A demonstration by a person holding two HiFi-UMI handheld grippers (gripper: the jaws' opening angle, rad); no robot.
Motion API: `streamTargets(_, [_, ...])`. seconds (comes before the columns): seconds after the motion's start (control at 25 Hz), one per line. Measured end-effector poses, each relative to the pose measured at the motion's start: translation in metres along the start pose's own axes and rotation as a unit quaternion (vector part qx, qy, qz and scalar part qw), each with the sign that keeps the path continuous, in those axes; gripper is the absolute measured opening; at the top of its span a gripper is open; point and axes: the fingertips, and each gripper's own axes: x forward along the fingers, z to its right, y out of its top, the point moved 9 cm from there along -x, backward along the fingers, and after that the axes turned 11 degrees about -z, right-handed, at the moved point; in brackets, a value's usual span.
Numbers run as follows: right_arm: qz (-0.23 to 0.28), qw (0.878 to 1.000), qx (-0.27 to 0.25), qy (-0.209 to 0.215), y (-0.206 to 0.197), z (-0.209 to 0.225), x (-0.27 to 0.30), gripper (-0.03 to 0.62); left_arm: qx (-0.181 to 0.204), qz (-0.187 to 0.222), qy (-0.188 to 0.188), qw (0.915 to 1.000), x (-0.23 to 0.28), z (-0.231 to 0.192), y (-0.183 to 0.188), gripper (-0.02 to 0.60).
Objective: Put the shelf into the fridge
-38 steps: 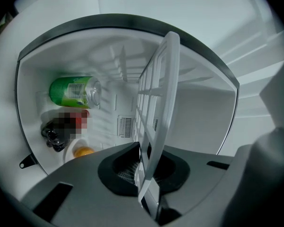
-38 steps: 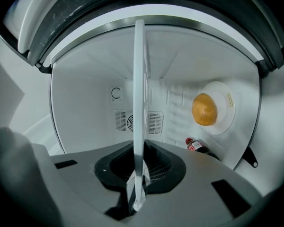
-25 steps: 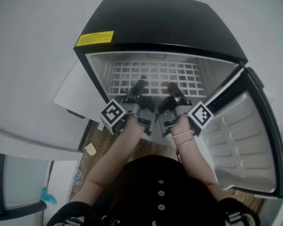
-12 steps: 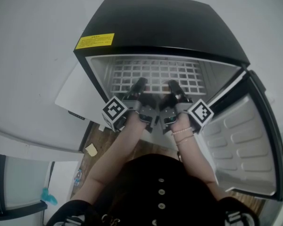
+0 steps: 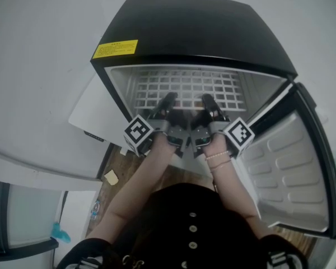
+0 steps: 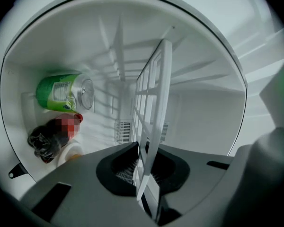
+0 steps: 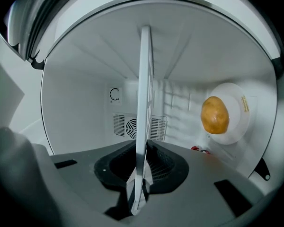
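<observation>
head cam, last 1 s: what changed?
The left tool and right tool moved slightly forward, sliding the wire shelf a little deeper into the fridge. Nothing was taken or let go: both tools stay shut on the shelf's front edge. The fridge door stays open.

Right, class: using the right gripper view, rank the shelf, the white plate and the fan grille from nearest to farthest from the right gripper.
1. shelf: centre, clamped edge-on in the tongs of the right gripper.
2. white plate: off to the right, carrying a yellow-brown oval food.
3. fan grille: at the very back, showing either side of the shelf.
</observation>
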Motion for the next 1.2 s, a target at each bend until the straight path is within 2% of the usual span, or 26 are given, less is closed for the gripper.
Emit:
streamTargets(0.16, [-0.001,1.000,0.000,0.002,-0.002,0.000,-0.008,0.041,0.009,-0.006,0.005,0.9999,-0.007,0.000,-0.001,0.035])
streamTargets(0.28, [0.003,1.000,-0.001,0.009,-0.004,-0.002,-0.015,0.073,0.026,-0.009,0.004,0.9996,-0.012,0.004,-0.002,0.038])
streamTargets(0.64, [0.004,1.000,-0.004,0.015,-0.028,-0.009,-0.042,0.083,0.046,-0.029,0.018,0.9983,-0.036,0.014,-0.022,0.084])
streamTargets(0.76, [-0.001,1.000,-0.020,0.016,-0.037,-0.014,-0.051,0.083,0.046,-0.033,0.017,0.9983,-0.046,0.018,-0.027,0.087])
streamTargets(1.08, [-0.009,0.997,-0.071,0.015,-0.052,-0.031,-0.073,0.081,0.087,-0.064,-0.001,0.9941,-0.066,0.037,-0.039,0.084])
streamTargets(1.2, [-0.019,0.994,-0.106,0.020,-0.057,-0.041,-0.077,0.080,0.104,-0.078,-0.006,0.9915,-0.071,0.041,-0.042,0.062])
